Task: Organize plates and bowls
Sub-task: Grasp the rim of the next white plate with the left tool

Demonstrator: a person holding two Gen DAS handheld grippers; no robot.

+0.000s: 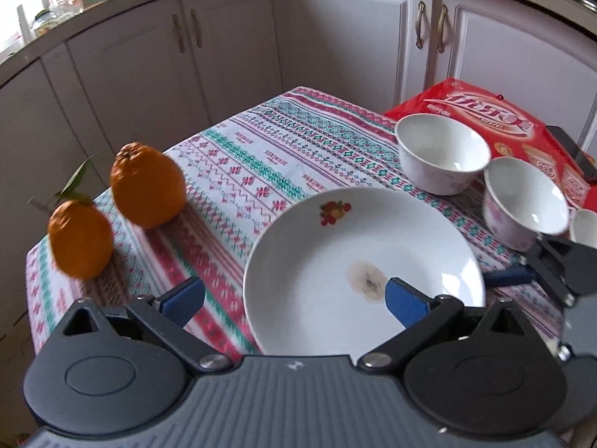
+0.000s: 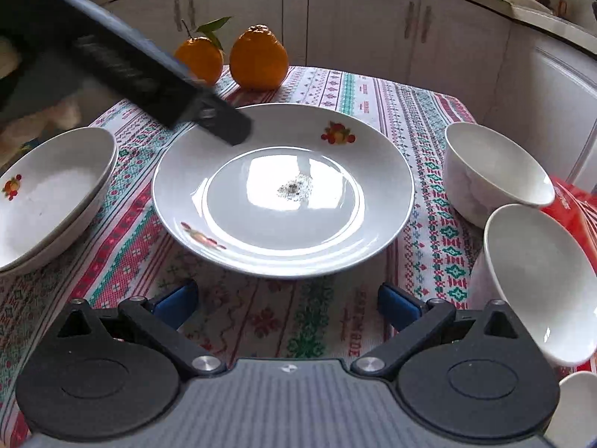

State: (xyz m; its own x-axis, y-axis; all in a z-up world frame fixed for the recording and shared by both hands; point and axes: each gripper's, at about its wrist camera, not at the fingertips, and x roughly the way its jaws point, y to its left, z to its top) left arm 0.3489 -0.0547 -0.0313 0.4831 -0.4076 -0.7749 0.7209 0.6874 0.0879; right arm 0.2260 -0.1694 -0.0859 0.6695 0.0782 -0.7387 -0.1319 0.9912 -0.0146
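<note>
Patterned tablecloth point(image 2: 298, 321) on table, white cabinets point(image 2: 354, 18) behind; plate point(image 2: 261, 231) ctr.

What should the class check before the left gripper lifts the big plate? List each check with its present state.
1. Left gripper open: ok.
2. One of its fingers over the plate, the other outside the rim: ok.
3. Plate free of other dishes: ok.
4. Plate clean: not ok, stain at centre.
5. Right gripper open, short of the plate: ok.
6. Stack ready to receive it: cannot tell.
</note>
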